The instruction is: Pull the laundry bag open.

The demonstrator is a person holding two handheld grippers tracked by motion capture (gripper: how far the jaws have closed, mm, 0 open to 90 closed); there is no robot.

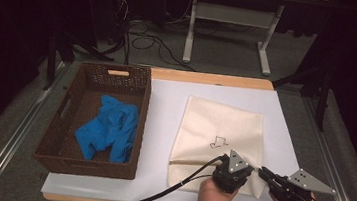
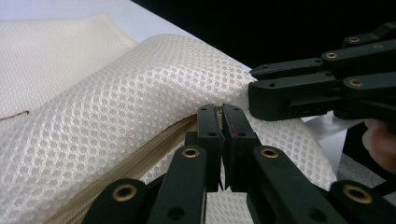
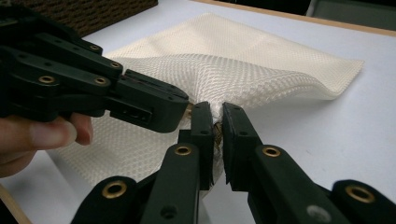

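Cream mesh zippered laundry bag (image 1: 220, 135) lies on white sheet, right of brown wicker basket (image 1: 62, 133) holding blue cloth (image 1: 108, 128). Left gripper (image 2: 219, 122) clamped on zipper edge; right gripper (image 3: 215, 123) pinching bag corner, apparently at zipper end. Risk: thin mesh slips from pads or tears if grippers pull apart hard; zipper jams if fabric bunches.

We see a cream mesh laundry bag (image 2: 140, 88) of honeycomb-knit cloth, matt, with a woven zipper tape. The left hand-held gripper (image 2: 219, 135) and right hand-held gripper (image 3: 217, 135) are matt black plastic with brass-coloured rivets. The basket (image 1: 57, 138) is brown wicker; the worktop (image 1: 165, 109) carries smooth white paper.
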